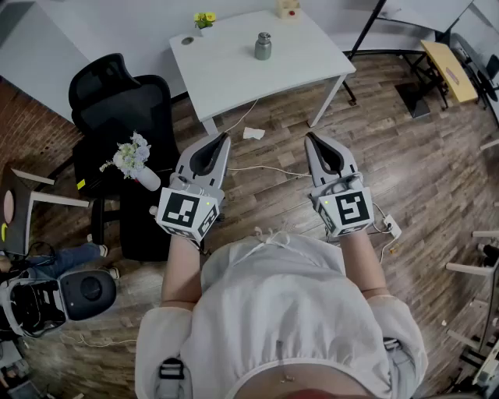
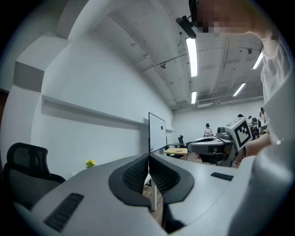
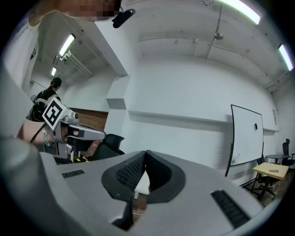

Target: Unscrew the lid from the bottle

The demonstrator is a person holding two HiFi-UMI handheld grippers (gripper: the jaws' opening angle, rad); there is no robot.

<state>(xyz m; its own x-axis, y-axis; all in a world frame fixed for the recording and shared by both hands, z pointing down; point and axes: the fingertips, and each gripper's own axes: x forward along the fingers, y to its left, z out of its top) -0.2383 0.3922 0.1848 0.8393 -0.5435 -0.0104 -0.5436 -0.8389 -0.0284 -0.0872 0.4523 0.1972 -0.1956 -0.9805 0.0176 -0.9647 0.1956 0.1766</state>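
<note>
A small grey metal bottle (image 1: 263, 46) with a lid stands upright near the middle of the white table (image 1: 234, 70), far ahead of both grippers. My left gripper (image 1: 224, 137) is held over the wooden floor, short of the table, its jaws shut with nothing between them. My right gripper (image 1: 309, 137) hangs level with it to the right, also shut and empty. In the left gripper view the left gripper (image 2: 149, 155) shows closed tips, with the right gripper's marker cube (image 2: 242, 131) off to the side. In the right gripper view the right gripper (image 3: 146, 152) is closed too. The bottle appears in neither gripper view.
A black office chair (image 1: 117, 101) stands left of the table, with a white vase of flowers (image 1: 136, 162) beside it. A small yellow-flowered plant (image 1: 204, 21) and a beige object (image 1: 288, 8) sit at the table's far edge. Cables (image 1: 257, 167) cross the floor.
</note>
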